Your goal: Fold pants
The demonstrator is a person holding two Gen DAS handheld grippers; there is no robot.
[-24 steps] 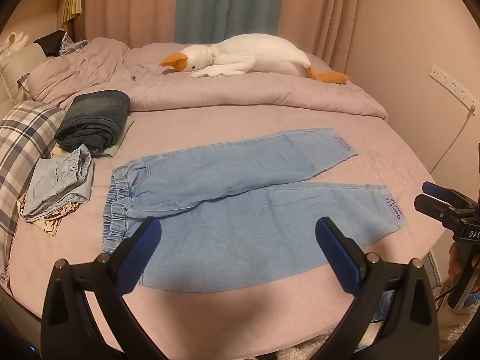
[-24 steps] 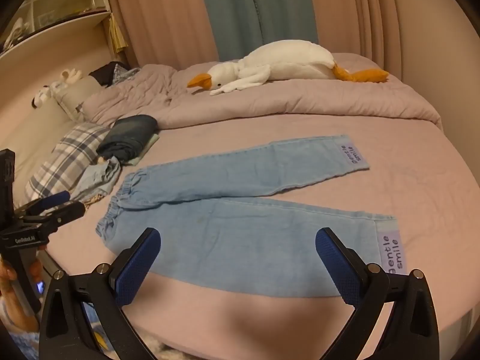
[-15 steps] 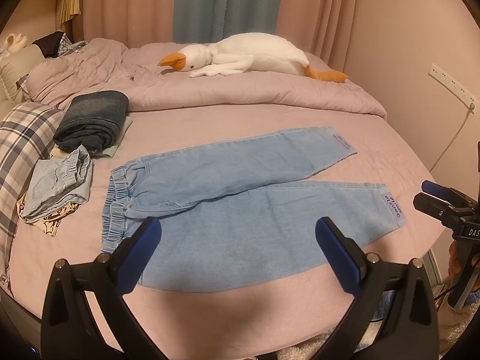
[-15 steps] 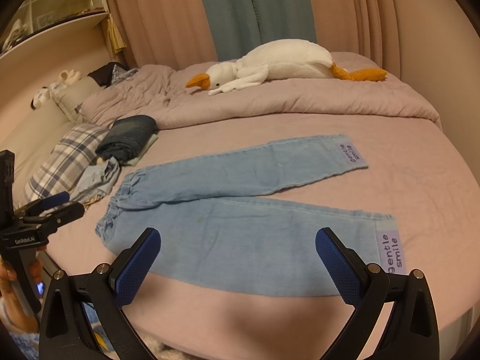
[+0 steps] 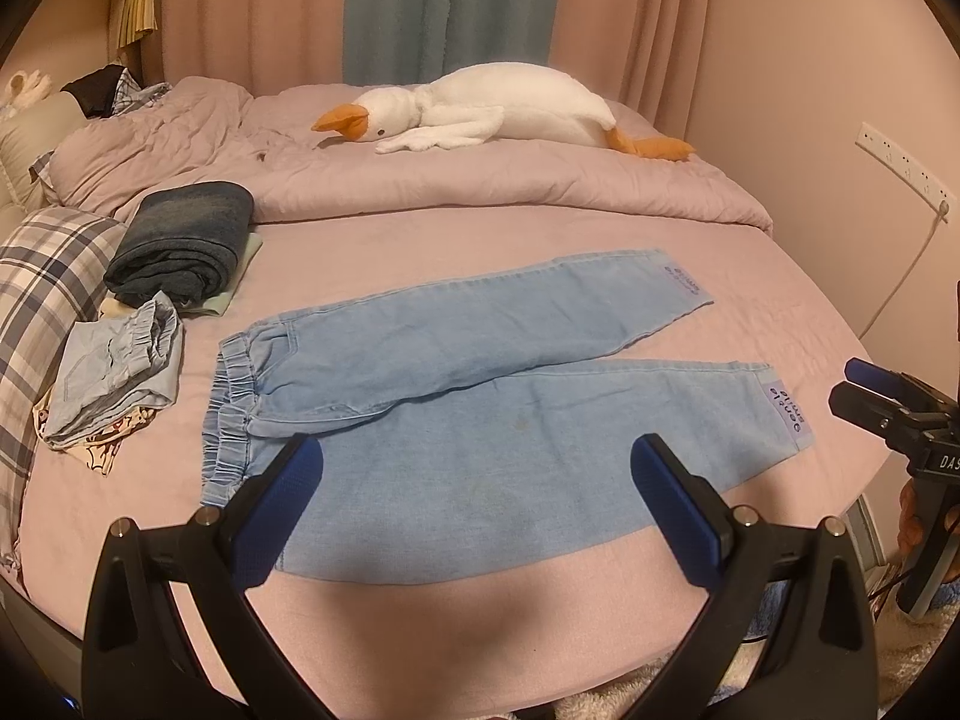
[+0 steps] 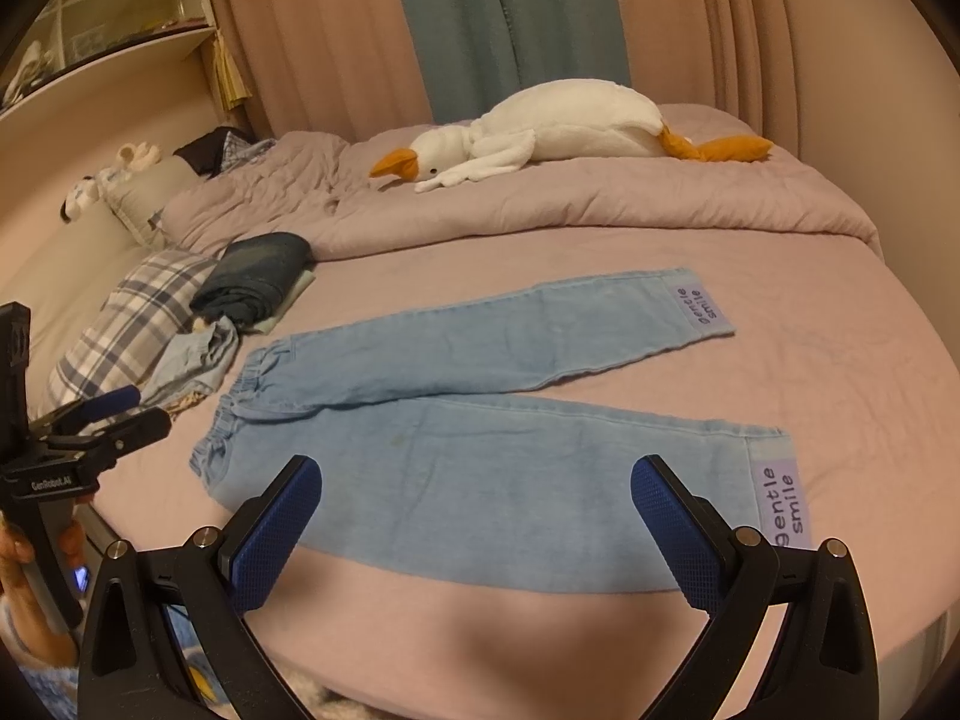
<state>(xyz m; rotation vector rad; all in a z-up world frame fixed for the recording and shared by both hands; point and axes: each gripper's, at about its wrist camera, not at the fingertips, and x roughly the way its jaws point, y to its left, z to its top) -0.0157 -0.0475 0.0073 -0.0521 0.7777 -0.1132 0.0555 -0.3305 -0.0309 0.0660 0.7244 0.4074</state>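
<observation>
Pants of light-blue denim lie ahead of me, long axis left-right on the pink bed, waistband nearer my left gripper, cuffs nearer my right gripper, both jaws wide and empty.

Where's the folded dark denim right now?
In both wrist views the folded dark denim sits at the left on the bed, beside the plaid pillow and just beyond the waistband end of the light blue pants.

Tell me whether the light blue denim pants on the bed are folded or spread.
Spread: the light blue denim pants lie flat, both legs full-length and side by side.
</observation>
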